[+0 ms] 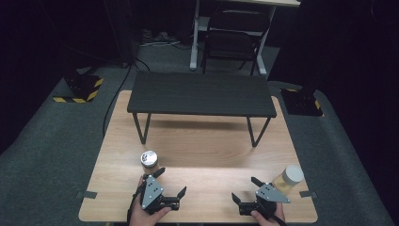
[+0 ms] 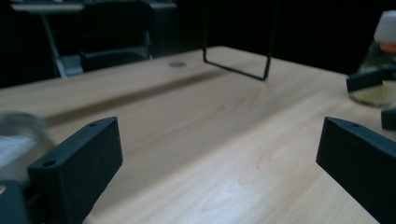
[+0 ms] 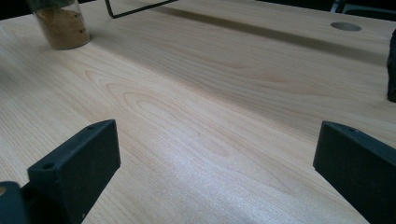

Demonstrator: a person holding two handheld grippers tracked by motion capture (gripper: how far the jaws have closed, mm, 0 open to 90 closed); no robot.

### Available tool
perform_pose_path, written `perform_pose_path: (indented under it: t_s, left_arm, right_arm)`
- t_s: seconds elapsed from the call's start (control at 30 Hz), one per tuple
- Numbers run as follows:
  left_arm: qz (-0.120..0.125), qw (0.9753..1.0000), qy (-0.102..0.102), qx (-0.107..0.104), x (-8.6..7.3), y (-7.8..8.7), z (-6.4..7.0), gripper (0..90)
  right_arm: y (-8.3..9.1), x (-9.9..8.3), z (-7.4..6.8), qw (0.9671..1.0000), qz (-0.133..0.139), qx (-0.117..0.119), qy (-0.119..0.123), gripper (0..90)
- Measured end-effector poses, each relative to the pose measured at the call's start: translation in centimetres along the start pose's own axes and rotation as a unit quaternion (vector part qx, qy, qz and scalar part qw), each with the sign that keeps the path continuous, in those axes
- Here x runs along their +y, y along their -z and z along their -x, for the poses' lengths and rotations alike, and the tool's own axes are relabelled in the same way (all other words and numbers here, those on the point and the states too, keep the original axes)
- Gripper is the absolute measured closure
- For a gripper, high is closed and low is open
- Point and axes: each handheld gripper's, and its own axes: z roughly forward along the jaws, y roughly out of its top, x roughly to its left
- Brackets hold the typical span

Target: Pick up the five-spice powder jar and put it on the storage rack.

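Note:
A small jar with a silver lid (image 1: pixel 149 159) stands near the table's front left, just beyond my left gripper (image 1: pixel 171 182). That gripper is open and holds nothing (image 2: pixel 219 154); the jar is a blur at its left jaw (image 2: pixel 18 135). A jar with a white lid (image 1: pixel 288 180) and yellowish contents stands at the front right, beside my right gripper (image 1: pixel 246 189), which is also open and holds nothing (image 3: pixel 215 158). The right gripper view looks across the bare wood to the silver-lidded jar's brown powder (image 3: pixel 63 23). The white-lidded jar (image 2: pixel 383 56) appears far right in the left gripper view.
A black shelf riser (image 1: pixel 201 94) on thin metal legs (image 2: pixel 238 65) stands across the back half of the wooden table (image 1: pixel 202 150). A round cable hole (image 3: pixel 345 26) sits in the tabletop. A folding chair (image 1: pixel 233 40) and a desk stand beyond on the carpet.

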Motion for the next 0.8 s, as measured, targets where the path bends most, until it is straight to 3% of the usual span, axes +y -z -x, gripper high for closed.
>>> perform_pose_path:
  t_s: [0.13,0.27,0.53,0.8]
  left_arm:
    - [0.020,0.9995,0.006,0.022,0.3,1.2,-0.7,0.5]
    - [0.024,0.9986,0.012,0.046,0.3,1.9,-1.3,0.5]
    - [0.012,0.9962,0.021,0.084,-0.1,2.6,-2.3,0.5]
    - [-0.004,0.9940,0.033,0.104,-0.6,1.8,-3.3,0.7]
  right_arm:
    - [0.0,0.0,-0.1,1.0000,0.000,-0.001,0.001,0.5]
    - [0.0,0.0,-0.1,1.0000,0.000,-0.002,0.001,0.4]
    - [0.1,-0.1,-0.2,1.0000,0.001,-0.003,0.003,0.5]
    - [0.0,0.0,-0.1,1.0000,-0.001,0.000,0.001,0.4]
